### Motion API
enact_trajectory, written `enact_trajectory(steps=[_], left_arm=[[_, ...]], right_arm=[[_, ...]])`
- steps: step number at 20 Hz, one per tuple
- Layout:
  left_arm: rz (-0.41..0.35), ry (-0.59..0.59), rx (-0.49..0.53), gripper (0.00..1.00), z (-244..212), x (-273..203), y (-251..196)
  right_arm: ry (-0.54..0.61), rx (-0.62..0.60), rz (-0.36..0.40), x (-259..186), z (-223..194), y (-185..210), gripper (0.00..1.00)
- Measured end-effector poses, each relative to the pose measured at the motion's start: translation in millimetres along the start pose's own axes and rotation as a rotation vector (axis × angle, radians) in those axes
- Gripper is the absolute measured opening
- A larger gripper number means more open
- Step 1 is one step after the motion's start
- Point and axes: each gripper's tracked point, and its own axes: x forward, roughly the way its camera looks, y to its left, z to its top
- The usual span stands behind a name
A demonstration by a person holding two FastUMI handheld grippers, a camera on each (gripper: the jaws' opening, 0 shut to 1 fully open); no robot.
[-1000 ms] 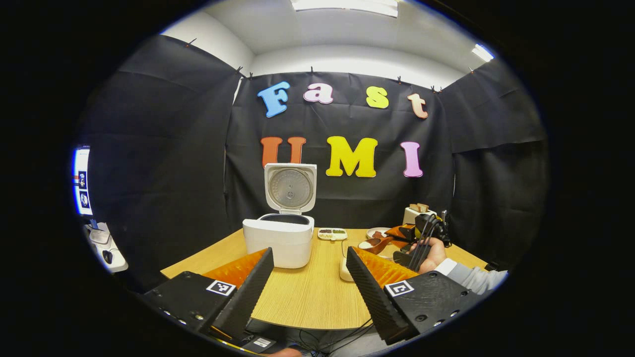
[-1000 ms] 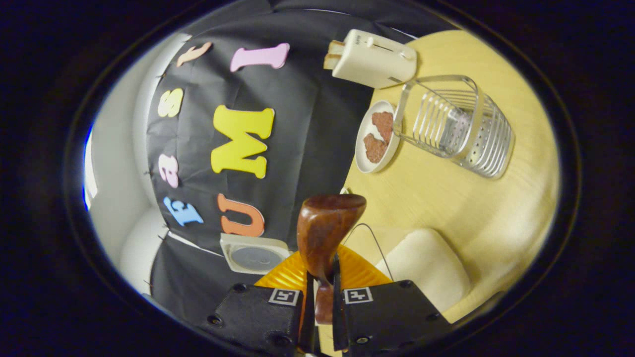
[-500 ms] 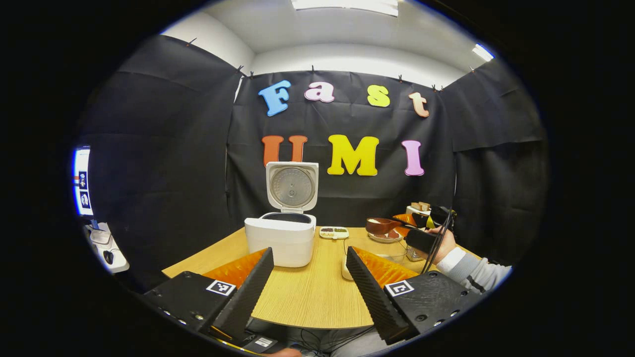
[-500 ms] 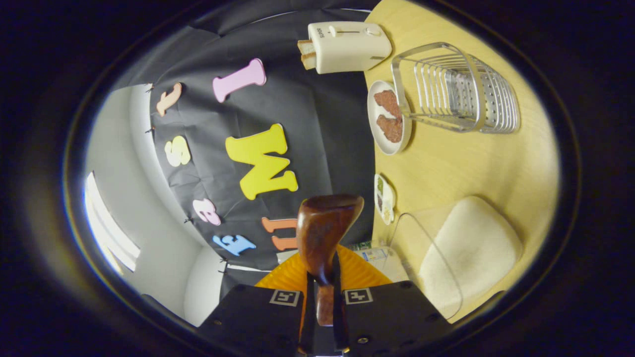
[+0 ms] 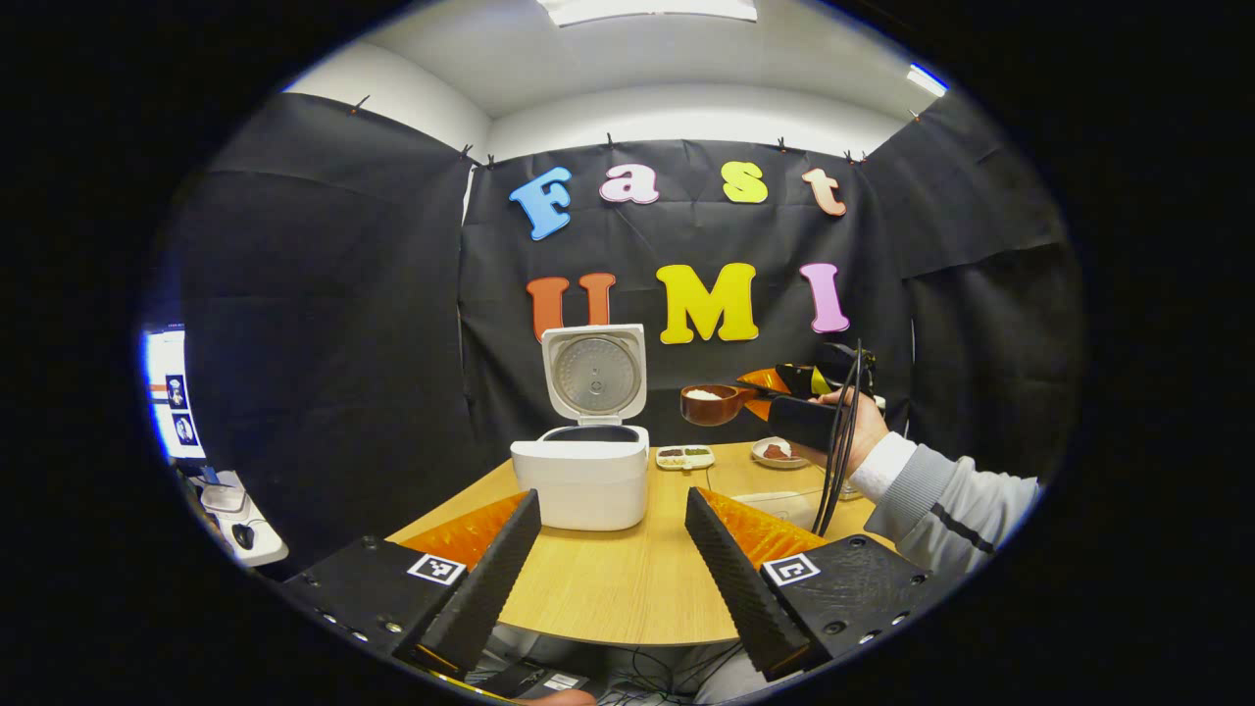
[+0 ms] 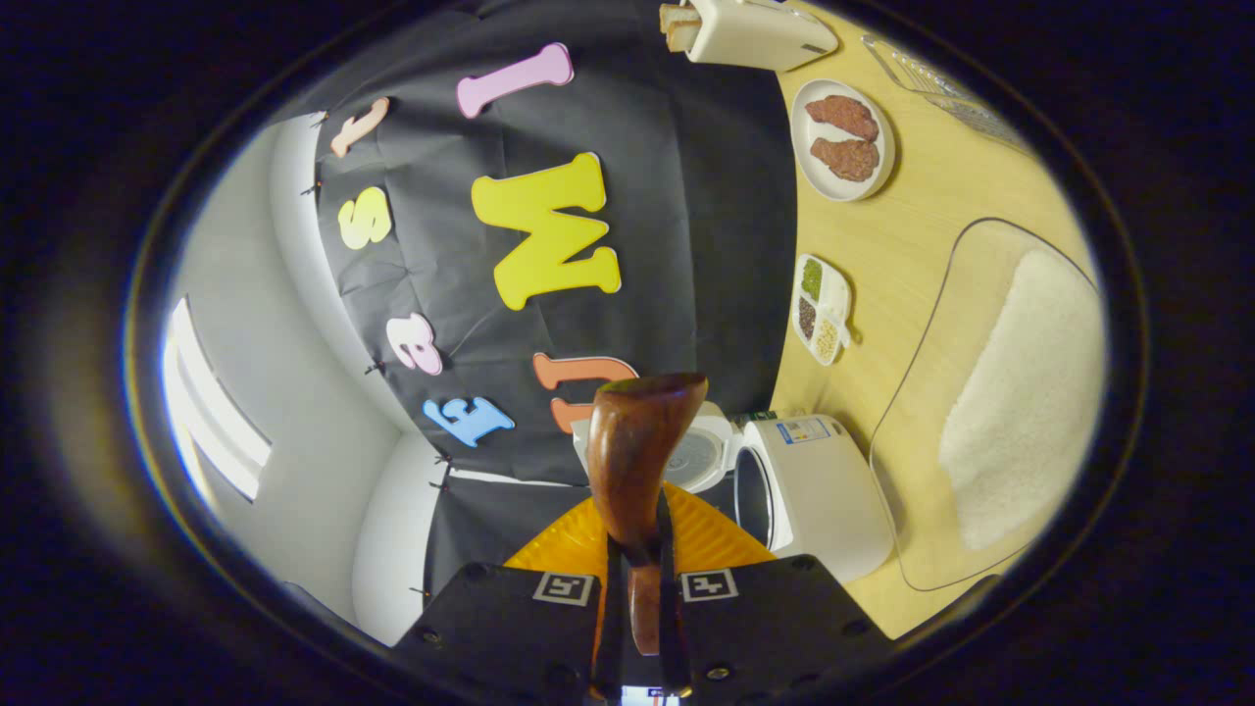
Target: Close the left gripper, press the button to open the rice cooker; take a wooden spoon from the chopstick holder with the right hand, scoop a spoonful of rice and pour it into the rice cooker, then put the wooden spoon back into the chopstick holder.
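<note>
The white rice cooker [image 5: 583,480] stands on the wooden table [image 5: 608,579] with its lid [image 5: 594,373] up. In the left gripper view my left gripper [image 5: 610,549] is open near the table's front edge, nothing between its fingers. To the right of the lid, the other gripper held by a hand [image 5: 848,427] carries the wooden spoon [image 5: 708,403] in the air, white rice in its bowl. In the right gripper view my right gripper [image 6: 637,588] is shut on the wooden spoon's [image 6: 632,461] handle; the view is rolled sideways, with the rice cooker [image 6: 814,490] lower right of the spoon.
A clear container of rice [image 6: 1020,392] lies on the table beside the cooker. Farther back are a small divided dish of grains [image 6: 822,309], a plate with brown pieces [image 6: 841,142] and a toaster [image 6: 760,29]. A grey sleeve [image 5: 946,505] reaches in from the right.
The right gripper has lifted the rice-filled spoon up from the container and carried it left toward the open cooker. The left gripper stays open and has tilted slightly.
</note>
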Motion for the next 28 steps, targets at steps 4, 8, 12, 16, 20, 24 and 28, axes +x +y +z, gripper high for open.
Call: enact_trajectory(steps=[4, 8, 12, 16, 20, 24, 28], left_arm=[[-0.002, 0.008, -0.031, 0.95, -6, 0, 11], [0.045, 0.046, -0.060, 0.94, -18, 10, 35], [0.054, 0.090, -0.080, 0.94, -36, 21, 41], [0.059, 0.125, -0.098, 0.94, -48, 29, 45], [0.078, 0.150, -0.113, 0.94, -60, 37, 55], [0.083, 0.164, -0.115, 0.93, -63, 41, 55], [0.091, 0.158, -0.130, 0.93, -61, 44, 57]], right_arm=[[-0.003, -0.067, -0.041, 33, -15, 8, 0.19], [-0.002, -0.184, -0.097, 73, -25, 11, 0.19], [0.009, -0.334, -0.169, 114, -28, 0, 0.19], [0.021, -0.418, -0.211, 156, -34, -14, 0.16], [0.010, -0.574, -0.263, 188, -39, -24, 0.14], [0.014, -0.786, -0.292, 205, -49, -29, 0.13], [0.027, -0.947, -0.293, 211, -64, -27, 0.13]])
